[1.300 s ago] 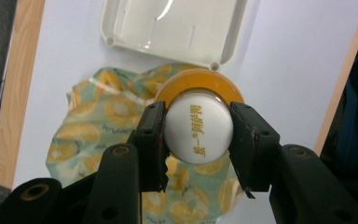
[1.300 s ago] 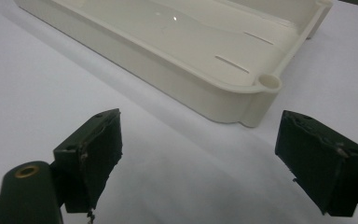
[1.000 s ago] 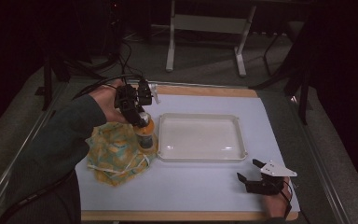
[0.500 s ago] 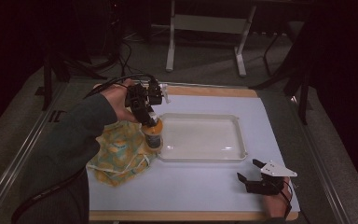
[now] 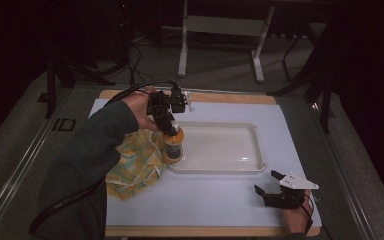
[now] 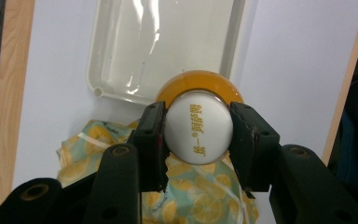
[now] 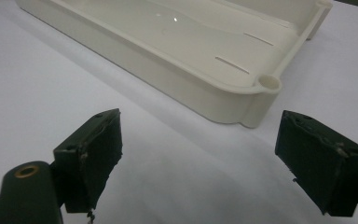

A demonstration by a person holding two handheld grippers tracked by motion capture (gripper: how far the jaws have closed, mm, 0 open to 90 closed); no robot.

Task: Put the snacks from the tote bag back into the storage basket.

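Two grippers are at work over a white-covered table. Left of centre in the high view, the left gripper points down with its jaws clamped on the white cap of an orange bottle, which is upright at the left rim of the white plastic tray, just beside a lemon-print cloth lying to its left. At the lower right of the frame, the right gripper rests on the table near the tray's corner, jaws wide with nothing between them.
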